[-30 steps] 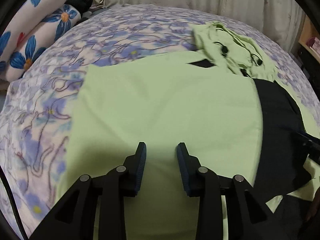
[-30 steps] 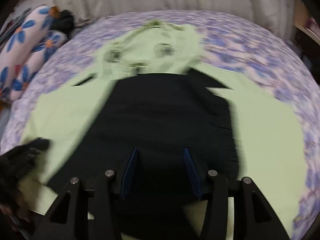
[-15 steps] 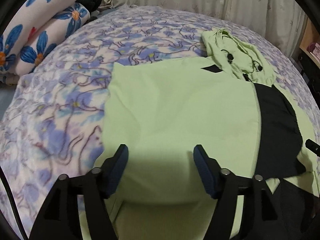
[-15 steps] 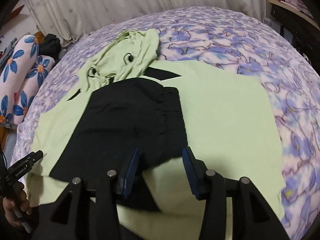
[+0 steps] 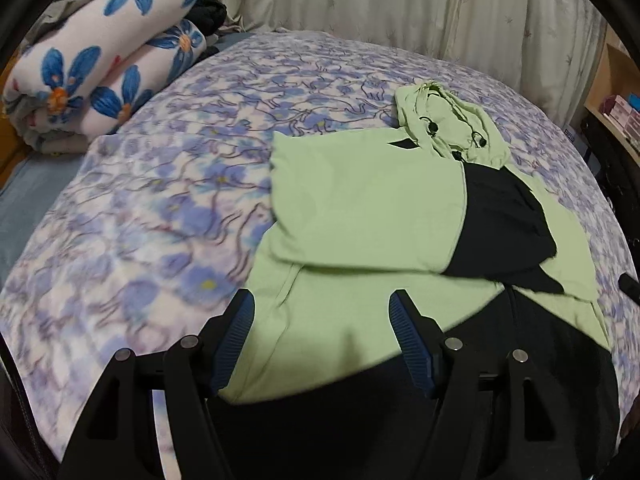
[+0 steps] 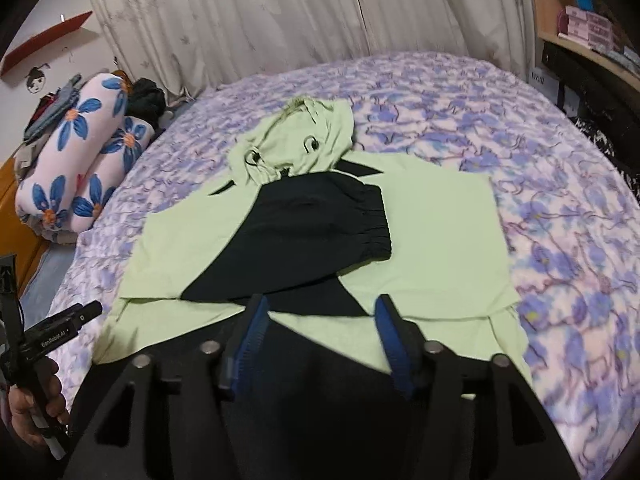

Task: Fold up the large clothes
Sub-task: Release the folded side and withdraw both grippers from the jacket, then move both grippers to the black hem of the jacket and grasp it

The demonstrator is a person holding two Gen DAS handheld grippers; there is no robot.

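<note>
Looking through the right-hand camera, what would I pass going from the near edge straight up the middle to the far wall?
Right gripper → black sleeve folded across the green hoodie → its hood → flowered bedspread → curtain.

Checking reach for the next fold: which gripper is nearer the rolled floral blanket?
Left. The left gripper hovers over the hoodie's edge on the blanket's side. The right gripper is over the hoodie's middle, farther away.

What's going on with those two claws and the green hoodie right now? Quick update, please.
Left gripper and right gripper open, jaws just widened, nothing between them. Green hoodie flat on bed, both sleeves folded in. Nothing blocking.
</note>
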